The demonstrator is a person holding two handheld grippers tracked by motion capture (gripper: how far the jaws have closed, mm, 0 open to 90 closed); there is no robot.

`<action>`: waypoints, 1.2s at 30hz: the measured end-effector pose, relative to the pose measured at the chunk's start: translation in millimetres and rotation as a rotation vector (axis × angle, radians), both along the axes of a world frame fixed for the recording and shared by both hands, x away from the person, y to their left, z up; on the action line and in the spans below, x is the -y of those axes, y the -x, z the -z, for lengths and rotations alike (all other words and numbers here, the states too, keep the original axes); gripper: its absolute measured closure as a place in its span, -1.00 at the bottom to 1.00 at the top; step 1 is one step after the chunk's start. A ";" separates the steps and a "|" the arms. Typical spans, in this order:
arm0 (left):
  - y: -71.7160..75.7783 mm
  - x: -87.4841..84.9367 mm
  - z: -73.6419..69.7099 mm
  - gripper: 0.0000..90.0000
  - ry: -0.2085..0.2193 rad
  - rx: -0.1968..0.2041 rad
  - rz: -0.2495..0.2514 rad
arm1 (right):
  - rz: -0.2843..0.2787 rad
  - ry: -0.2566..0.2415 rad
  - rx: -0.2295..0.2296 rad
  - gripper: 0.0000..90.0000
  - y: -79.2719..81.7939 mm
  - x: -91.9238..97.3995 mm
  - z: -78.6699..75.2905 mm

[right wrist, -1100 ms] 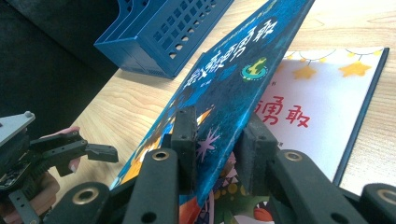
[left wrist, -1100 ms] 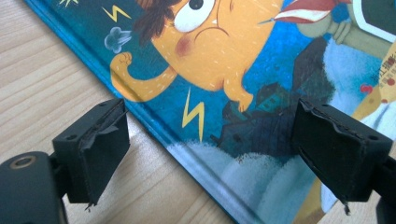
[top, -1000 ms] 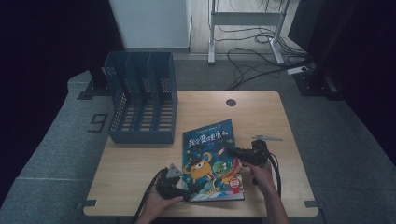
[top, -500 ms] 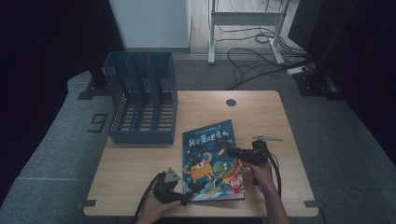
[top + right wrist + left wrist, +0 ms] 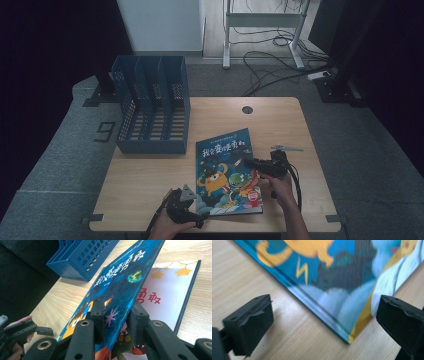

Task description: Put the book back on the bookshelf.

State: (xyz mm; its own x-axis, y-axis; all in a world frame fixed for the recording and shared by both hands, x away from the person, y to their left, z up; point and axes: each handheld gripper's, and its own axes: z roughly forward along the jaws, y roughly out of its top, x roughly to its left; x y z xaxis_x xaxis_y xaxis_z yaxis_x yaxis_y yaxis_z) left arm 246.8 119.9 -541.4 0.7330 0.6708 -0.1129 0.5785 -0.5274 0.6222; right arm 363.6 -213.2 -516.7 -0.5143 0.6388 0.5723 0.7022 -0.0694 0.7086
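picture book on the table, front cover pinched up at its right edge

the table point(image 5: 150, 180) bears the book point(image 5: 225, 170) near its front edge, beside the blue file rack point(image 5: 152, 110). its cover is stiff, thin, glossy, likely slippery; my right gripper point(image 5: 116, 312) clamps it, while my left gripper point(image 5: 324, 315), just opened wide, flanks the corner, holding nothing.

The book's point(image 5: 352, 277) cover art is blurred in the left gripper view, and the frame's top and right edges cut it off. In the right gripper view the lifted cover point(image 5: 120, 282) hides most of the white page point(image 5: 167, 292) beneath. From the high view, the title characters are too small to read.
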 end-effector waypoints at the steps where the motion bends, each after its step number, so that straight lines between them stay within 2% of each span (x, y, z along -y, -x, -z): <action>1: 0.9 1.2 0.7 -1.00 0.000 0.003 0.002 | 0.001 0.002 0.000 0.52 0.1 0.0 0.0; 13: 1.5 3.8 1.6 -1.00 0.004 0.012 0.000 | 0.011 0.006 -0.002 0.51 -0.2 1.2 0.1; 17: 2.7 6.7 1.9 -1.00 -0.020 0.021 0.011 | 0.011 0.003 -0.001 0.51 -0.2 1.4 0.0; 18: 3.5 9.2 3.3 -1.00 -0.043 0.046 0.005 | 0.011 0.003 0.000 0.51 0.0 1.1 -0.3; 19: 3.5 9.4 3.5 -1.00 -0.044 0.049 0.005 | 0.011 0.005 0.001 0.51 0.3 1.1 -0.7; 26: -0.5 6.2 3.1 -1.00 -0.033 0.040 0.009 | 0.013 0.016 0.021 0.52 1.8 -0.4 -5.2; 30: -3.8 2.8 1.8 -1.00 -0.026 0.022 0.006 | 0.008 0.028 0.035 0.51 1.3 -3.0 -10.8; 35: -6.2 -0.7 1.0 -1.00 -0.008 0.007 0.005 | -0.024 0.067 0.050 0.47 -1.9 -7.9 -19.7; 36: -7.3 -2.1 0.7 -1.00 -0.003 0.002 0.004 | -0.042 0.093 0.050 0.43 -6.6 -11.4 -23.1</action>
